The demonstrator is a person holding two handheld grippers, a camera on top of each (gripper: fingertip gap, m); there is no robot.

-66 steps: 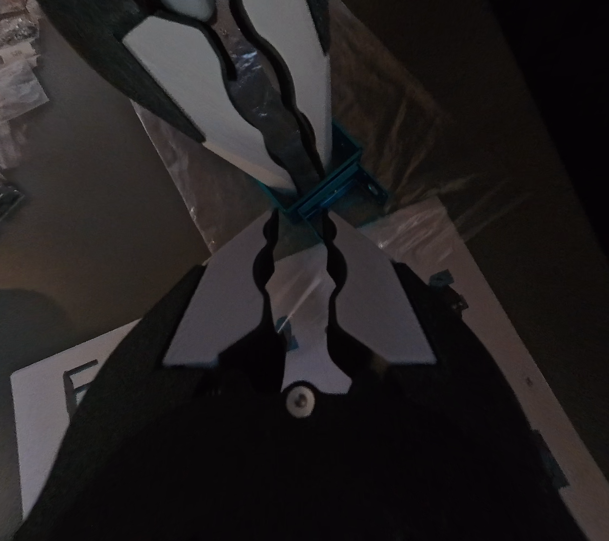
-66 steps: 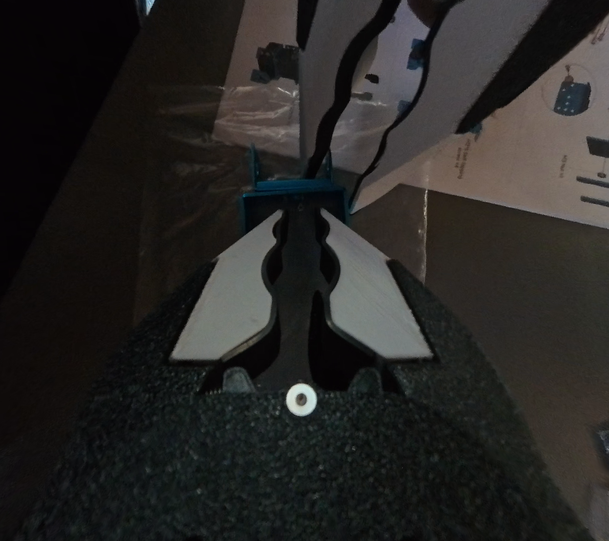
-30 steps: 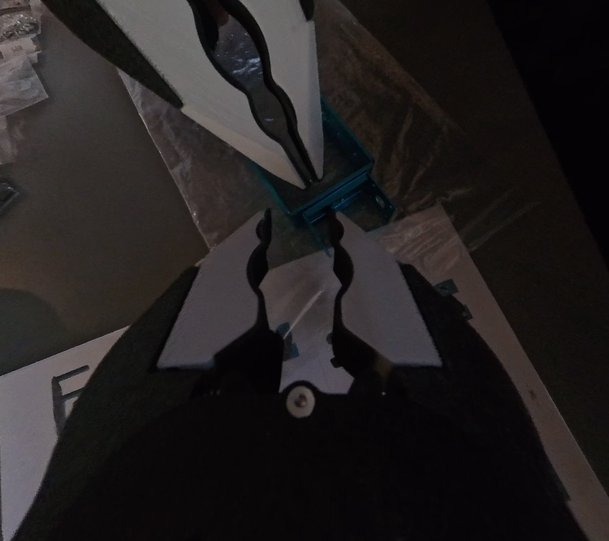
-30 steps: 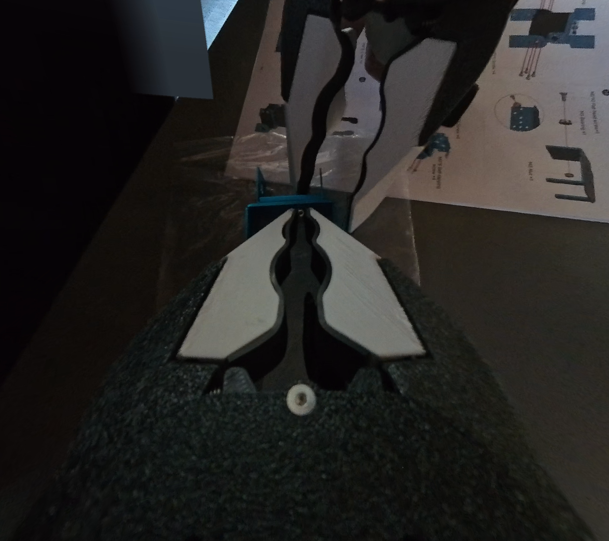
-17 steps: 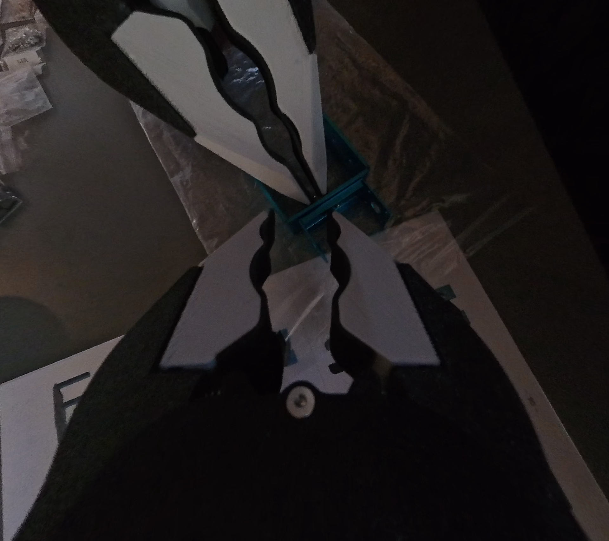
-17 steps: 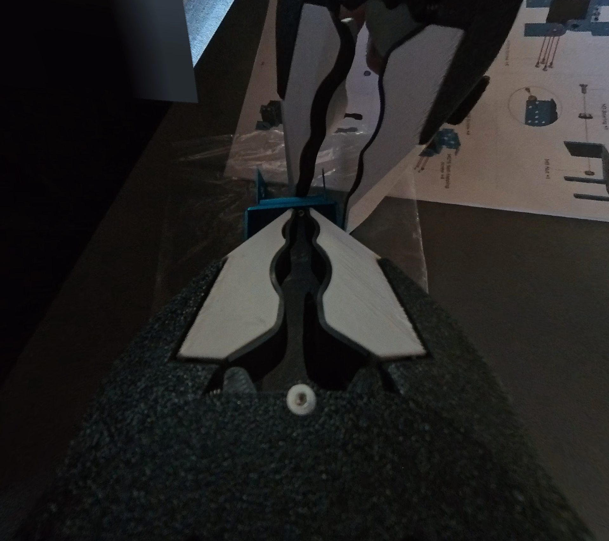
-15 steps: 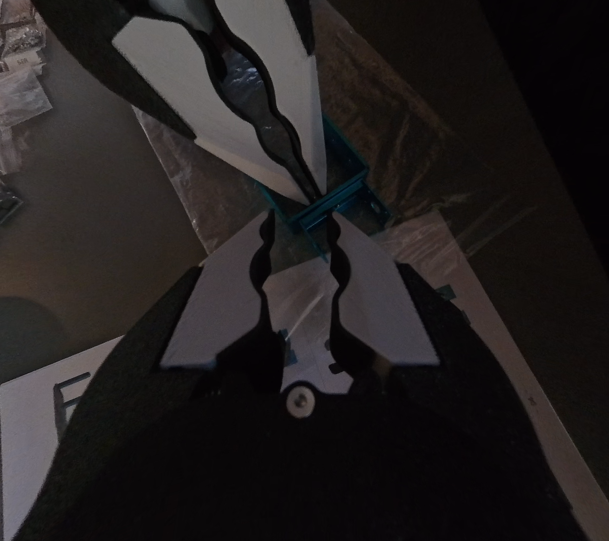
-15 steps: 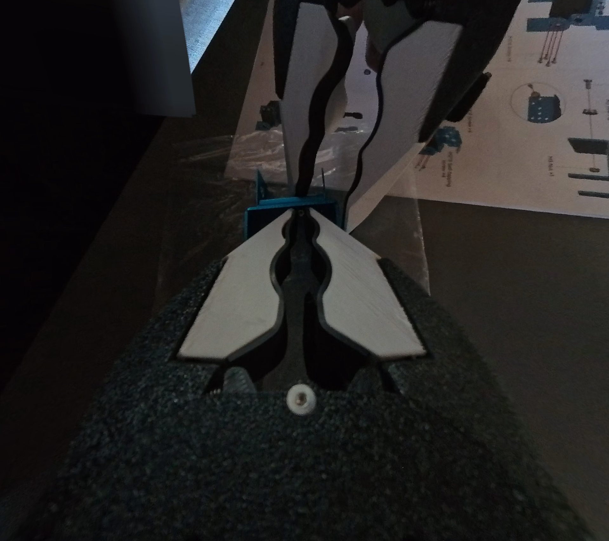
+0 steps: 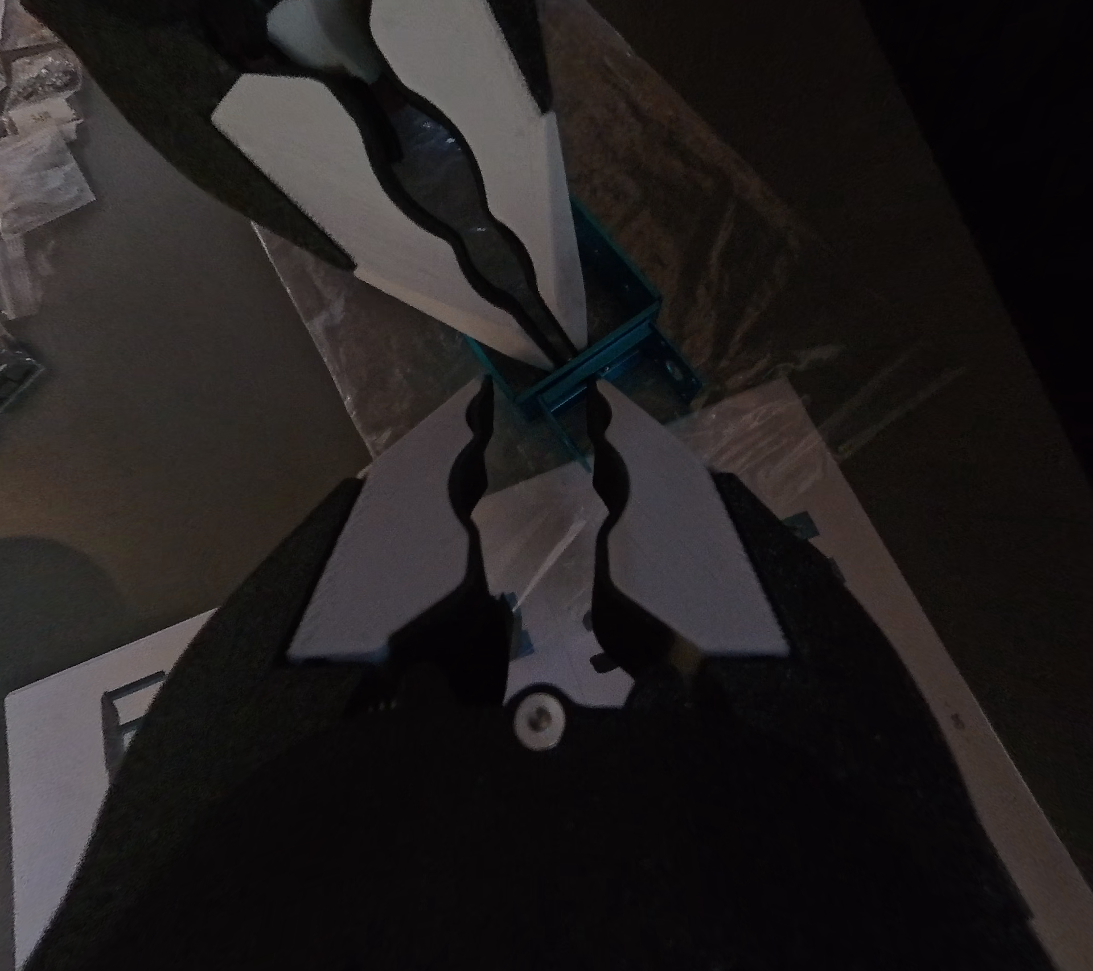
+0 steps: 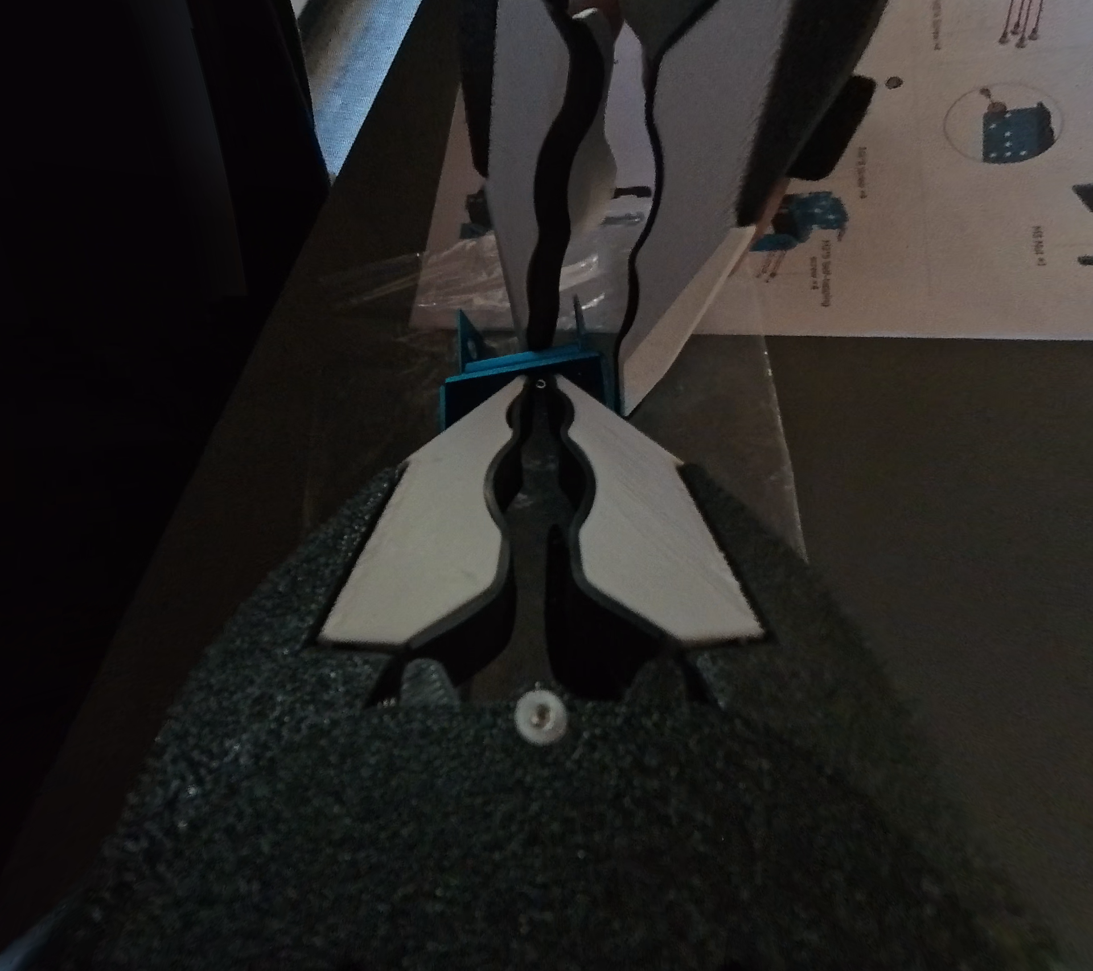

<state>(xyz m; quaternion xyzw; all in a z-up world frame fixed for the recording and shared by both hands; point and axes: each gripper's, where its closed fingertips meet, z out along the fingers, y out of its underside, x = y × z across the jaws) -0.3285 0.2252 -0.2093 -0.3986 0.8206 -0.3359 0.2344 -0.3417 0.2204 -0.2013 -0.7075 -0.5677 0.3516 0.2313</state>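
Observation:
A blue metal bracket (image 9: 615, 333) lies on a clear plastic bag (image 9: 680, 209) on a dark brown table. My left gripper (image 9: 541, 386) has its jaws part-way apart, with the bracket's near end and a thin upright flange between them, and holds it. My right gripper (image 10: 539, 380) faces it from the other side. Its tips are nearly shut on a small round fastener (image 10: 539, 382) at the bracket's (image 10: 470, 398) wall. In the left wrist view the right gripper (image 9: 562, 351) comes down from the top. In the right wrist view the left gripper (image 10: 576, 368) comes down from above.
A white instruction sheet (image 10: 887, 232) with blue part drawings lies under the bag's far end and shows below my left gripper (image 9: 59, 765). Small packets of parts (image 9: 35, 173) lie at the far left. The table edge (image 10: 366, 161) runs close beside the bracket. Less than 4 cm separates the two grippers' tips.
Since 2.2 s ago my right gripper has closed its tips to a narrow gap at the bracket. My left gripper keeps the same jaw width. Both views shift only slightly since.

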